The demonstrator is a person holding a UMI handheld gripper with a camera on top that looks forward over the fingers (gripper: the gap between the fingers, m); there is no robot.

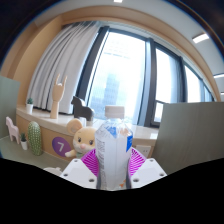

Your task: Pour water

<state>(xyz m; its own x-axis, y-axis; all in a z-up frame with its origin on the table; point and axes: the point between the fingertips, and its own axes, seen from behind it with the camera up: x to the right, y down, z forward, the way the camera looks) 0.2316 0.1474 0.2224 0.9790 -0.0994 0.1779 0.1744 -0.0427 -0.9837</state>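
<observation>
A white and blue carton (113,152) with a gabled top stands upright between my two fingers, lifted up in front of the window. My gripper (112,163) is shut on it: both magenta pads (90,161) press against its sides. The carton's lower part is hidden behind the gripper body. No cup or glass shows in this view.
A shelf (40,152) on the left holds toys: a green cactus (35,138), a purple disc (62,146), a doll (84,138), a dark horse figure (80,108) and a wooden figure (57,100). Curtains (70,65) and big windows (125,75) lie beyond. A pale chair back (190,125) is at the right.
</observation>
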